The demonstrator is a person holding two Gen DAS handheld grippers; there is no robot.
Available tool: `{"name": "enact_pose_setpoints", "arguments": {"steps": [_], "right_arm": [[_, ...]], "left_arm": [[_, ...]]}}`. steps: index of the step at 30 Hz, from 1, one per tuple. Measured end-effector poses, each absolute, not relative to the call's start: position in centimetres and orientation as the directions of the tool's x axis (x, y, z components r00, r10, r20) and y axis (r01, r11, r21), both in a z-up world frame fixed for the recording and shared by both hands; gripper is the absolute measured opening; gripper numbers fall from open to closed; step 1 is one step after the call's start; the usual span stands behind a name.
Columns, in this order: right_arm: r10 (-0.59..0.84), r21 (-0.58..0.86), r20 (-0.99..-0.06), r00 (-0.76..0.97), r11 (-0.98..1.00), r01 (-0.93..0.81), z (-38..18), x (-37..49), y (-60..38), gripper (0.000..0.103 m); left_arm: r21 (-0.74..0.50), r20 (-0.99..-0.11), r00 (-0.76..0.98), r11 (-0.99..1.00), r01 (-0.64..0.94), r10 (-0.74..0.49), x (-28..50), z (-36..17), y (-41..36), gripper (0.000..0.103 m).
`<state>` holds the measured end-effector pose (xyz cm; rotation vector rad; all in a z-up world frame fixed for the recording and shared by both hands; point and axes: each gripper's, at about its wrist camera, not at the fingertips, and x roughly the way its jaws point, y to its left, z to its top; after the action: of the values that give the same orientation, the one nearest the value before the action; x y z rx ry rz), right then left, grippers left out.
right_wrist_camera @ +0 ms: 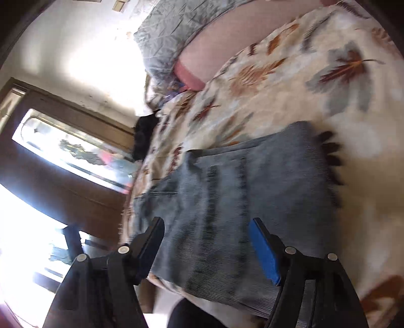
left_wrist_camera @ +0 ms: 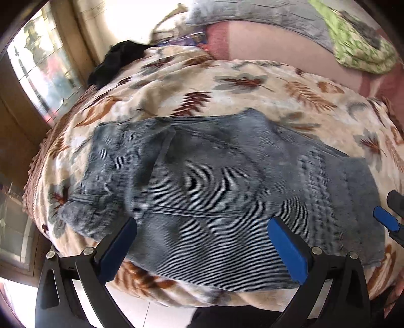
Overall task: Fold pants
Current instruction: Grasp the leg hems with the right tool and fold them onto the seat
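- Pants (left_wrist_camera: 202,181): grey-blue corduroy, folded into a compact block, lying flat on the leaf-patterned blanket (left_wrist_camera: 252,83) near the front edge of the bed.
- Stitched waistband section visible toward the right side of the block in the left wrist view; back pocket seam facing up.
- Left hand-held gripper (left_wrist_camera: 202,229): jaws spread wide, blue pads clear on either side, nothing between them; poised above the near edge of the pants, no pad pressing on the fabric.
- Right hand-held gripper (right_wrist_camera: 207,232): jaws wide apart, empty; positioned over the near end of the pants, apparently without contact. One blue-padded fingertip of it also seen at the right border of the left wrist view.
- Right wrist view blurred; fine detail of the fabric edge not readable.
- Black garment (left_wrist_camera: 118,61) bunched at the far left corner of the bed, well apart from the pants.
- Grey pillow (left_wrist_camera: 252,15) and green patterned cloth (left_wrist_camera: 358,45) at the head of the bed, on a pink sheet (left_wrist_camera: 277,48).
- Wooden-framed window (right_wrist_camera: 70,148) beyond the bed's left side.
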<state>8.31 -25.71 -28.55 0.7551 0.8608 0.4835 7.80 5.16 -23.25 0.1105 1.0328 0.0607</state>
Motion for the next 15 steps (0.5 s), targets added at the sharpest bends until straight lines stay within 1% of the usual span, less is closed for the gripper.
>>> {"name": "enact_pose_setpoints", "arguments": {"steps": [2, 5, 6, 7, 9, 10, 11, 13, 15], "right_arm": [[0.635, 0.75, -0.509, 0.581, 0.658, -0.062, -28.9, 7.2, -27.6, 0.073], [0.609, 0.73, -0.546, 0.575, 0.683, -0.03, -29.4, 6.4, -28.8, 0.068], [0.619, 0.733, -0.545, 0.566, 0.679, -0.037, -29.5, 6.2, -29.0, 0.064], [0.631, 0.734, -0.547, 0.55, 0.678, -0.047, -29.7, 6.3, -28.9, 0.064], [0.634, 0.718, -0.591, 0.498, 0.695, -0.033, -30.9, 6.5, -28.6, 0.062], [0.638, 0.721, -0.603, 0.48, 0.692, -0.014, -31.8, 6.5, -28.8, 0.06], [0.648, 0.744, -0.584, 0.489, 0.669, 0.002, -32.3, 6.5, -29.4, 0.057], [0.679, 0.785, -0.546, 0.49, 0.62, 0.014, -32.5, 6.2, -30.5, 0.057], [0.681, 0.801, -0.515, 0.52, 0.599, 0.008, -32.1, 5.8, -31.3, 0.057]], "left_arm": [[0.125, -0.854, 0.514, 0.991, 0.046, 0.084, 7.5, -23.3, 3.4, 0.103], [0.162, -0.845, 0.528, 0.981, 0.105, 0.083, 7.2, -23.6, 0.5, 0.103], [0.183, -0.842, 0.531, 0.976, 0.116, 0.095, 7.3, -23.8, -0.4, 0.103], [0.2, -0.841, 0.53, 0.972, 0.124, 0.105, 7.4, -24.2, -1.1, 0.103], [0.227, -0.843, 0.524, 0.962, 0.148, 0.118, 7.8, -25.3, -2.4, 0.103], [0.268, -0.847, 0.509, 0.95, 0.16, 0.153, 8.1, -26.3, -3.0, 0.103], [0.297, -0.849, 0.497, 0.941, 0.165, 0.181, 8.4, -27.0, -3.3, 0.103], [0.284, -0.84, 0.514, 0.948, 0.146, 0.173, 8.2, -26.6, -3.2, 0.103], [0.282, -0.847, 0.501, 0.948, 0.146, 0.175, 8.2, -26.3, -3.0, 0.103]]}}
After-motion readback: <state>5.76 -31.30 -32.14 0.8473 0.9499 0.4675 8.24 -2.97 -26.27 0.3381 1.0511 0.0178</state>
